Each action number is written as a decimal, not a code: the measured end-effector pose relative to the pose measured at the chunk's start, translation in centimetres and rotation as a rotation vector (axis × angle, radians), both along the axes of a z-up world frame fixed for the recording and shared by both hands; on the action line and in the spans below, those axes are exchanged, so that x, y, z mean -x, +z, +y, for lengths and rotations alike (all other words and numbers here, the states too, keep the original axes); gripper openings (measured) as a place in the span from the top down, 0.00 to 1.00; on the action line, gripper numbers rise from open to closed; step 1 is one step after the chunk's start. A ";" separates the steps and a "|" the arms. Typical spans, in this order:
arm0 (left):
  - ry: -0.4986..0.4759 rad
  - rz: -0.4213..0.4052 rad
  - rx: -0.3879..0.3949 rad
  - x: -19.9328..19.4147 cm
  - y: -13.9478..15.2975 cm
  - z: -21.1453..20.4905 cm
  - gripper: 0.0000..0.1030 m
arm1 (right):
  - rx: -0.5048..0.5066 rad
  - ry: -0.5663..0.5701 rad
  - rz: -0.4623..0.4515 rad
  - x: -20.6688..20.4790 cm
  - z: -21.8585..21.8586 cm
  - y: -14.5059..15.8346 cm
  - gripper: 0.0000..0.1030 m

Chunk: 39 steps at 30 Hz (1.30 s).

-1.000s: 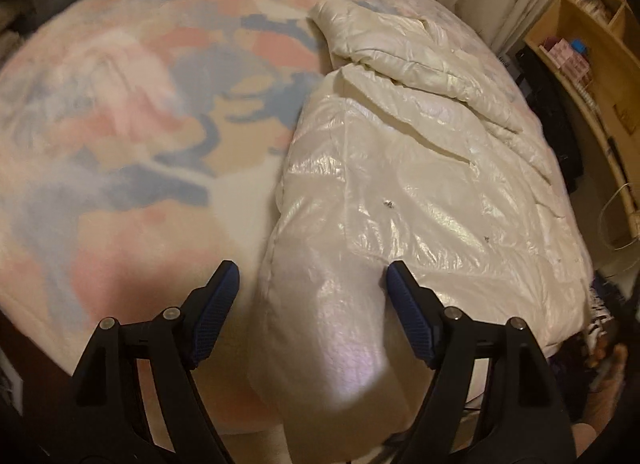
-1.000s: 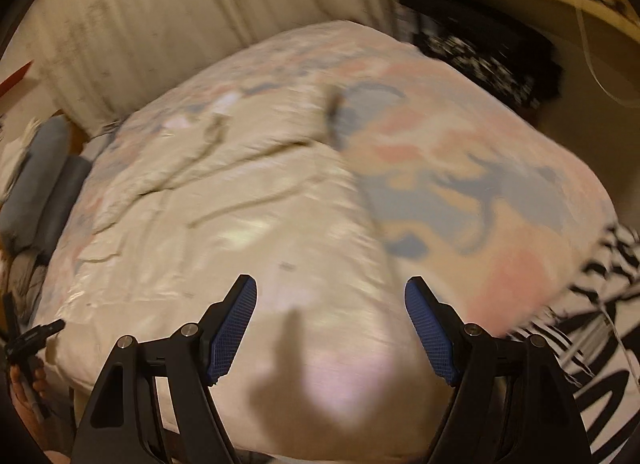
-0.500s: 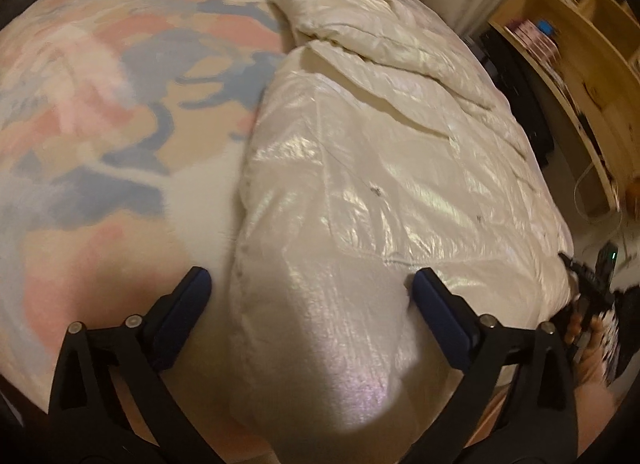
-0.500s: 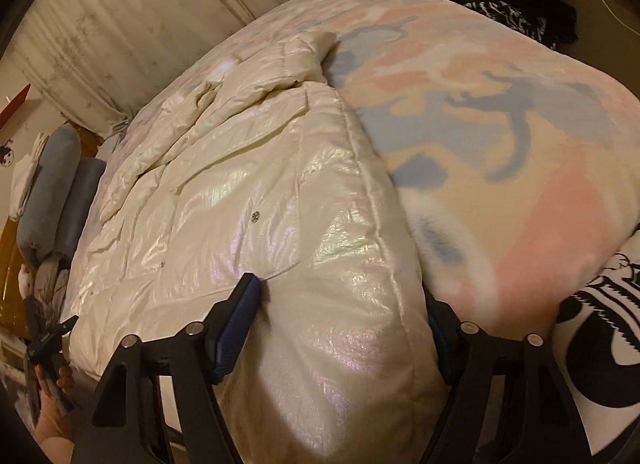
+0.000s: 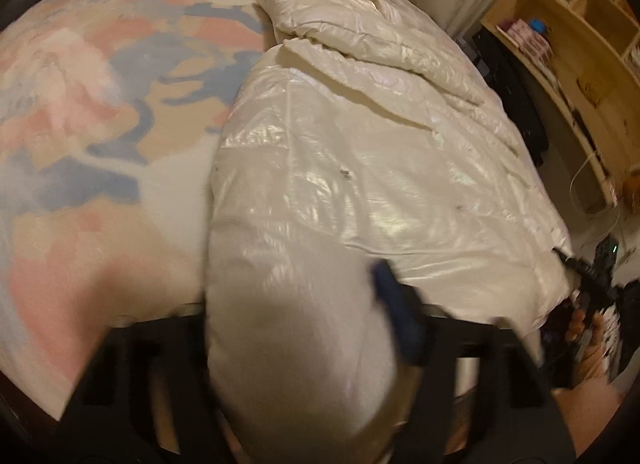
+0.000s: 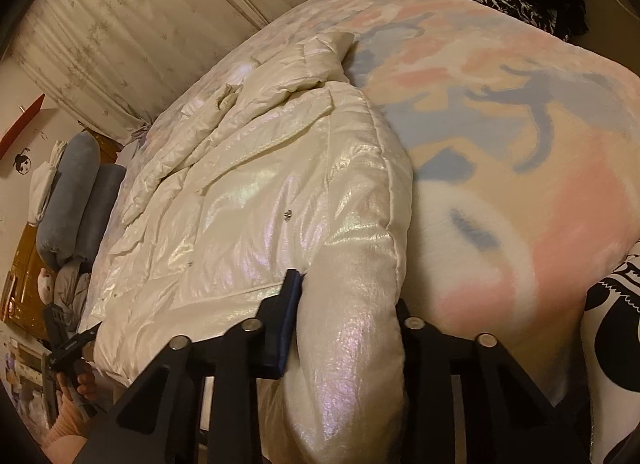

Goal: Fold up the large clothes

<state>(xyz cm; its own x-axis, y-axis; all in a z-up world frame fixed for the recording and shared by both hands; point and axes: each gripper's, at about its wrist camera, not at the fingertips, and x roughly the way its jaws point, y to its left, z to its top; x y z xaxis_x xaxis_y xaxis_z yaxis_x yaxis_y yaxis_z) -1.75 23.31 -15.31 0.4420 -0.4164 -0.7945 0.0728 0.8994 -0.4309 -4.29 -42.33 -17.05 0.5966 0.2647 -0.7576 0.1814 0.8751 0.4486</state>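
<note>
The white padded jacket [image 5: 360, 167] lies spread on the patterned blanket [image 5: 100, 103] of the bed, its long axis running straight ahead of both sets of fingers, collar end farthest away. The near hem overhangs the bed edge and rises between the fingers of each tool.

The left gripper [image 5: 296, 328] has one hem corner between its jaws, which are closing. Its right pad presses into the fabric; the left one is hidden behind the bulge and the frame is blurred, so the bite appears made but is not confirmed.

The right gripper [image 6: 344, 324] is likewise closing on the opposite hem corner, and the padding is visibly pinched between its fingers [image 6: 290, 320].

Both hands are equally near. The fold, in my judgement, runs away from the fingers, hem towards collar.
</note>
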 end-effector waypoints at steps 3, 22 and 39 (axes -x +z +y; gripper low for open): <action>0.030 -0.003 0.006 0.3 1.0 -0.9 0.82 | 0.011 -0.001 0.003 -0.1 0.4 0.6 0.80; 0.222 -0.036 0.171 6.6 11.0 2.1 0.92 | -0.016 0.013 -0.142 2.3 2.6 12.5 0.87; 0.392 -0.128 0.373 -12.4 15.7 3.7 0.91 | -0.260 -0.159 -0.216 -18.2 -1.2 16.9 0.86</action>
